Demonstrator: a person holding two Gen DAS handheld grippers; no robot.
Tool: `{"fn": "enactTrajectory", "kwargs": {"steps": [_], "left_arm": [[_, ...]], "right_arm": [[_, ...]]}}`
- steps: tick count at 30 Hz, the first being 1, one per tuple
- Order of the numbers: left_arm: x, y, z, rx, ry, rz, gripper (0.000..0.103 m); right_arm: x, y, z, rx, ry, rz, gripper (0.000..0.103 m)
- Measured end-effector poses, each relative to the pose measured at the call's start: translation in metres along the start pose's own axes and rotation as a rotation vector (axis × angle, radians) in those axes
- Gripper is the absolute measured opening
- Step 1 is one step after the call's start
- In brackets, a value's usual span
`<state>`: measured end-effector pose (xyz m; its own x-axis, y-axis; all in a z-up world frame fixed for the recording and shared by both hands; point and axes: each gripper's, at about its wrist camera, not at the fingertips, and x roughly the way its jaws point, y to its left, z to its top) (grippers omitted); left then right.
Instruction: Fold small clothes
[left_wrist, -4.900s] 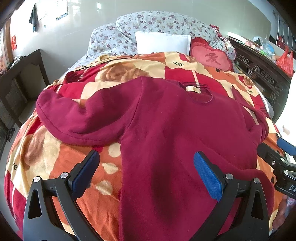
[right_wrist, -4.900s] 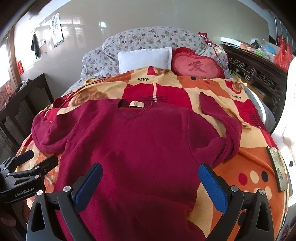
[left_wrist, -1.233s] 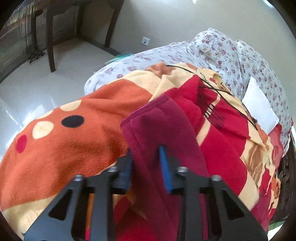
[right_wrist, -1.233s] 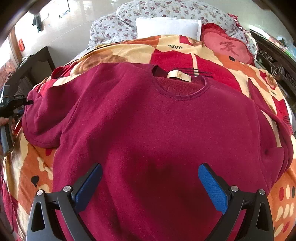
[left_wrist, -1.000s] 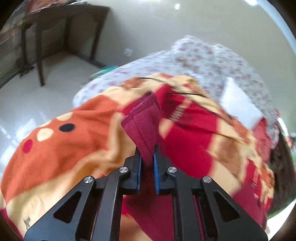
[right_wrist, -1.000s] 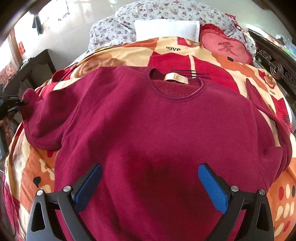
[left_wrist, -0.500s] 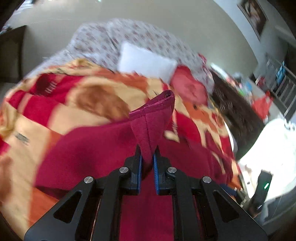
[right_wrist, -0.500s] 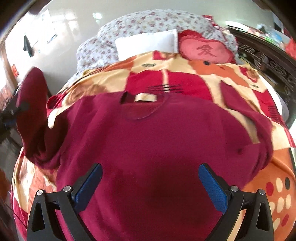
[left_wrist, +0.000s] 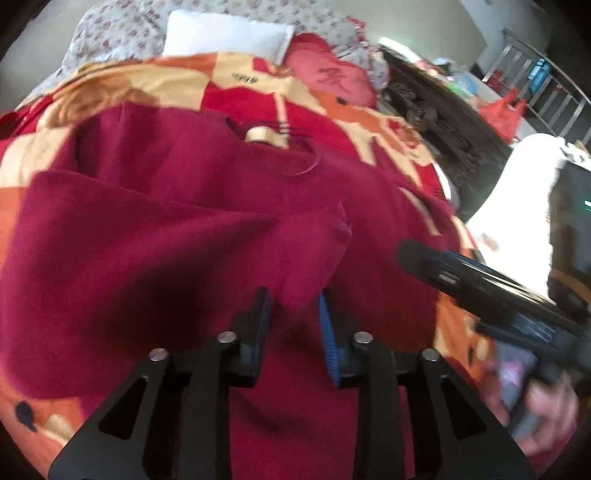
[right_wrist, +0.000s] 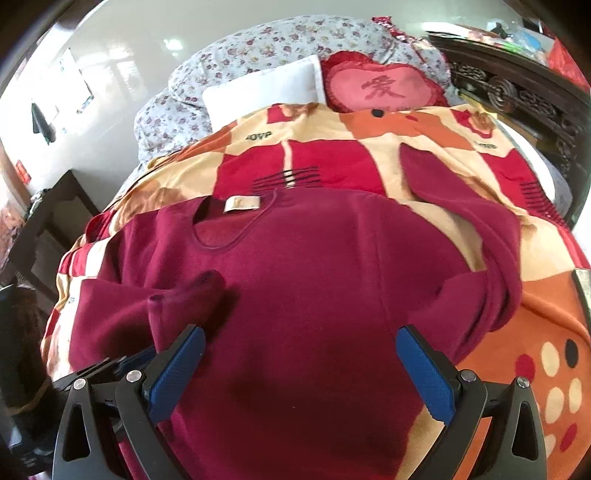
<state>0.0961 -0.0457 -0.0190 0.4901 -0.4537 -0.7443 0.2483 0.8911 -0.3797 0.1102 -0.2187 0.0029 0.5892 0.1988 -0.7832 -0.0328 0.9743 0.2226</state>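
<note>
Left gripper (left_wrist: 293, 325) just parting around sweater (right_wrist: 314, 277) cuff; right gripper (right_wrist: 299, 373) spread wide

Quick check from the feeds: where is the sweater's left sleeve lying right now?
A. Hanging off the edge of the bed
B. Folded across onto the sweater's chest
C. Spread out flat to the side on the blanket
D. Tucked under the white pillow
B: the left sleeve lies across the chest of the maroon sweater, its cuff between the left gripper's fingers, whose jaws have just been opening.
</note>
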Motion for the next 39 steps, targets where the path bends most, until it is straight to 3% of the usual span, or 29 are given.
{"fn": "enactTrajectory", "kwargs": {"steps": [3,8,10,12,14,16,17,19,21,24,27,29,32,34,37,39], "left_arm": [[-0.036,0.003,-0.012,0.047,-0.053,0.021,0.054],[-0.079,0.037,-0.022,0.087,-0.139,0.185,0.054],[-0.084,0.061,-0.026,0.061,-0.148,0.266,0.054],[-0.081,0.081,-0.028,0.013,-0.131,0.302,0.054],[-0.082,0.104,-0.032,-0.08,-0.125,0.293,0.054],[-0.084,0.116,-0.034,-0.141,-0.131,0.285,0.054],[-0.085,0.118,-0.036,-0.156,-0.131,0.285,0.054],[-0.087,0.122,-0.037,-0.177,-0.139,0.286,0.054],[-0.09,0.122,-0.036,-0.185,-0.155,0.297,0.054],[-0.091,0.121,-0.032,-0.192,-0.168,0.303,0.054],[-0.09,0.119,-0.028,-0.19,-0.187,0.319,0.054],[-0.086,0.12,-0.026,-0.193,-0.182,0.324,0.054],[-0.074,0.118,-0.026,-0.194,-0.148,0.319,0.054],[-0.066,0.112,-0.027,-0.18,-0.129,0.322,0.054],[-0.059,0.105,-0.029,-0.153,-0.11,0.321,0.054],[-0.057,0.102,-0.029,-0.131,-0.109,0.33,0.054]], "right_arm": [[0.005,0.01,0.0,-0.023,0.003,0.041,0.103],[0.021,0.025,-0.002,-0.066,0.039,0.063,0.103],[0.027,0.026,-0.003,-0.069,0.047,0.066,0.103],[0.036,0.029,-0.004,-0.077,0.059,0.087,0.102],[0.049,0.034,-0.005,-0.098,0.076,0.092,0.089],[0.06,0.039,-0.008,-0.129,0.091,0.079,0.066],[0.063,0.042,-0.009,-0.157,0.076,0.052,0.06],[0.061,0.047,-0.008,-0.202,0.046,0.038,0.017],[0.052,0.043,-0.002,-0.196,0.041,0.076,0.005],[0.021,0.036,0.011,-0.191,-0.034,0.096,0.005],[-0.026,0.019,0.026,-0.184,-0.166,0.045,0.005],[-0.045,-0.002,0.037,-0.148,-0.204,-0.012,0.005],[-0.034,-0.032,0.047,-0.094,-0.176,-0.135,0.005],[-0.002,-0.05,0.047,-0.078,-0.099,-0.225,0.005],[0.038,-0.069,0.041,-0.041,0.053,-0.216,0.005],[0.033,-0.068,0.041,-0.026,0.032,-0.219,0.007]]}}
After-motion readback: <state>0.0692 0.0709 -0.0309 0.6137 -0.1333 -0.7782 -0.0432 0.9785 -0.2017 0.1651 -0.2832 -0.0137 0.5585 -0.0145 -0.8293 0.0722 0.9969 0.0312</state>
